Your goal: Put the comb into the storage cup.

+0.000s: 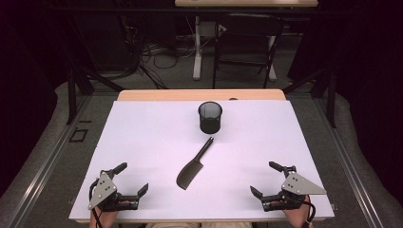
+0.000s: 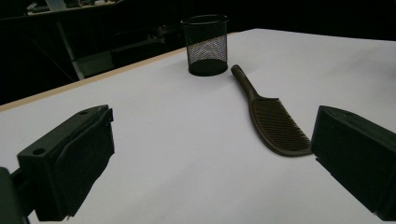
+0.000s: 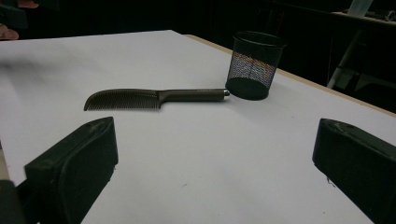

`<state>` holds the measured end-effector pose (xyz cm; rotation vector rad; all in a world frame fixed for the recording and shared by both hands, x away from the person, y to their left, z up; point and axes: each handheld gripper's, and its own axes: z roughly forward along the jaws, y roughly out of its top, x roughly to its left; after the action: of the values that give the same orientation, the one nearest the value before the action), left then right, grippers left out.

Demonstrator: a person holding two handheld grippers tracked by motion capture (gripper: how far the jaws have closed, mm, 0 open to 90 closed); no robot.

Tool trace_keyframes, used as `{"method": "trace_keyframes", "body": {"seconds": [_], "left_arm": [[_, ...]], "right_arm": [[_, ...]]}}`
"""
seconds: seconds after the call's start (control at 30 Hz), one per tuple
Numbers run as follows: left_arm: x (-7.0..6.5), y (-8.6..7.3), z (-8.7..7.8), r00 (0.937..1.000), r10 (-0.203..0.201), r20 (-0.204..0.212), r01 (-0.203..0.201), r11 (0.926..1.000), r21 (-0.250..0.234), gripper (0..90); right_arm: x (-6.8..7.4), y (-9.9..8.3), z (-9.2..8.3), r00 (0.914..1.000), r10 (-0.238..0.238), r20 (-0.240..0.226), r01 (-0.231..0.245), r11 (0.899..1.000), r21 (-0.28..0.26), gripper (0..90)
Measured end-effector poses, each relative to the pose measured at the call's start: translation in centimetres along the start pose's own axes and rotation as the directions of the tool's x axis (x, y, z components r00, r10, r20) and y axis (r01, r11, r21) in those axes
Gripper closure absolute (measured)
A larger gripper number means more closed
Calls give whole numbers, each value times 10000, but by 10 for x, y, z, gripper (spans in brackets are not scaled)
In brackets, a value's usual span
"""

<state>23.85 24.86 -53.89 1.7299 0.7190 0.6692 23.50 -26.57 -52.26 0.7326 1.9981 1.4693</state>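
A dark comb (image 1: 192, 165) lies flat in the middle of the white table (image 1: 142, 133), its handle pointing toward a black mesh cup (image 1: 210, 117) that stands upright just behind it. In the left gripper view the comb (image 2: 273, 119) lies ahead to the right, the mesh cup (image 2: 205, 44) beyond it. The right gripper view has the comb (image 3: 149, 98) ahead to the left and the cup (image 3: 254, 65) farther back. My left gripper (image 1: 132, 179) rests open near the front left edge. My right gripper (image 1: 264, 178) rests open near the front right edge. Nothing lies between either pair of jaws.
A wooden strip (image 1: 199, 95) runs along the table's far edge. Behind the table stand a dark folding chair (image 1: 247, 42) and a white desk leg (image 1: 197, 47), with cables on the floor.
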Motion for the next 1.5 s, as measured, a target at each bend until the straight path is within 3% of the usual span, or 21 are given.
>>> {"method": "trace_keyframes", "body": {"seconds": [0.3, 0.57, 0.73, 0.97, 1.5], "left_arm": [[0, 2, 4, 9996, -226, 180, 224, 9997, 114, 0], [-4, 6, 14, 9994, 36, 350, -49, 9993, 361, 1], [-4, 10, 17, 9998, 24, 190, -30, 9995, 329, 2], [-6, 14, 22, 9996, 8, 289, -22, 9987, 506, 1], [-20, 22, 44, 9962, 178, 855, -259, 9951, 950, 2]], "right_arm": [[0, 0, 2, 10000, -17, -73, 17, 10000, 57, 0], [-2, -1, 4, 9999, -33, -113, 35, 9999, 157, 0], [-2, -2, 4, 9999, -5, -120, 7, 9998, 187, 0], [-2, -2, 7, 9998, 35, -176, -30, 9996, 279, 0], [-2, -2, 6, 9999, 16, -113, -13, 9994, 333, 0]]}}
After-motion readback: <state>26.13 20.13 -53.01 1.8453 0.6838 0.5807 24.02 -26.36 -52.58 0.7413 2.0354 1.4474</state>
